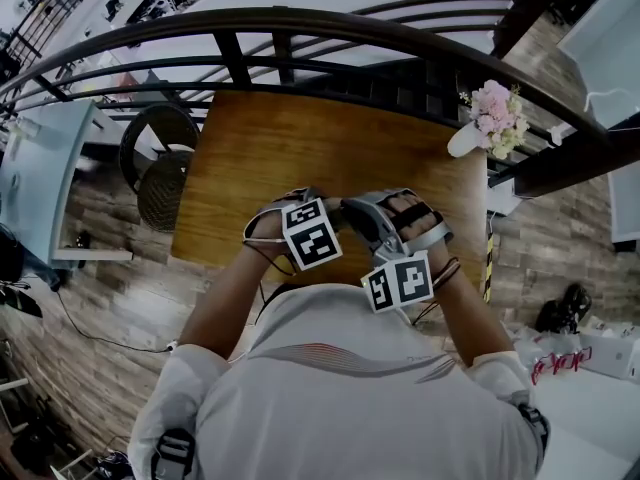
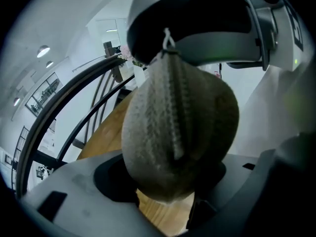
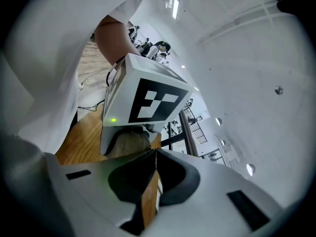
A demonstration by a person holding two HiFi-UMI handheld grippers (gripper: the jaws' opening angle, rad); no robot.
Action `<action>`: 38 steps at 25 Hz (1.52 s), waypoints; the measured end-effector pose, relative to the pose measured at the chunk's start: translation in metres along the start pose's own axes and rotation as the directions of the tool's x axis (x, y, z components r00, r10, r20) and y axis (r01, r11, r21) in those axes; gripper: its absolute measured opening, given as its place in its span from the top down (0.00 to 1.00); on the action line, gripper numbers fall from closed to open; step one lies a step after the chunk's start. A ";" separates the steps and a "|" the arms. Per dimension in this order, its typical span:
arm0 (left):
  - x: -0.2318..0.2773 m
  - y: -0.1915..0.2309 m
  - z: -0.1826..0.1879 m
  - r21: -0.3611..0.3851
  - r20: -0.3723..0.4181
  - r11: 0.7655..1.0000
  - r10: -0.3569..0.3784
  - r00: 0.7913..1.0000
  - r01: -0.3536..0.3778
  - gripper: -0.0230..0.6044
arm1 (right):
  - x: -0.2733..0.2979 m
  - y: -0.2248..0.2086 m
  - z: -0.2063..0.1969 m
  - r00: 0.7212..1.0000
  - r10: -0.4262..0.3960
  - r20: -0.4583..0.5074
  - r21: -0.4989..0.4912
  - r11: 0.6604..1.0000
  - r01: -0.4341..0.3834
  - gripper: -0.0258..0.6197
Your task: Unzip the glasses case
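now glasses case (image 2: pixel 177 132) wedged between left hand-held gripper (image 2: pixel 170 194) jaws

Wooden worktop (image 1: pixel 300 148) at centre. Dark curved railing (image 1: pixel 300 20) runs beyond it, 10 to 3 o'clock. Round wicker seat (image 1: pixel 163 190) at 9 o'clock on plank floor (image 1: pixel 90 298). Pink flowers (image 1: pixel 495 116) at 2 o'clock. Ceiling lights (image 2: pixel 43 50) lit.

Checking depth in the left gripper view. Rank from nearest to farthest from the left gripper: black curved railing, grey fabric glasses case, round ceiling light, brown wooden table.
1. Grey fabric glasses case, in the left gripper.
2. Brown wooden table, just behind, lower left.
3. Black curved railing, beyond the table, left.
4. Round ceiling light, top left.
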State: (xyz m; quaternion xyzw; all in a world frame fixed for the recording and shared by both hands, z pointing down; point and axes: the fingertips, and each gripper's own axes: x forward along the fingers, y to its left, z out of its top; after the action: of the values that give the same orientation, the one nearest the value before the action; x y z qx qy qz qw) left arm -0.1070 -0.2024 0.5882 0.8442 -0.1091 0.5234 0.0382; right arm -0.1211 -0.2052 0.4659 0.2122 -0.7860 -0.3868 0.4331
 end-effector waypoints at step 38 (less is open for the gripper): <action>-0.191 0.125 0.038 -0.684 0.615 0.720 0.657 0.436 -0.121 0.51 | -0.047 -0.098 -0.142 0.900 -0.387 -0.201 0.869 0.354 0.346 0.88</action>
State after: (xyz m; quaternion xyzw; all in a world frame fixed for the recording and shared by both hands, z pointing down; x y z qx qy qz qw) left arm -0.1833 -0.3038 0.3942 0.8834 -0.4595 -0.0019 0.0915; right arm 0.0235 -0.2936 0.4105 0.5686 -0.8099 -0.0080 0.1439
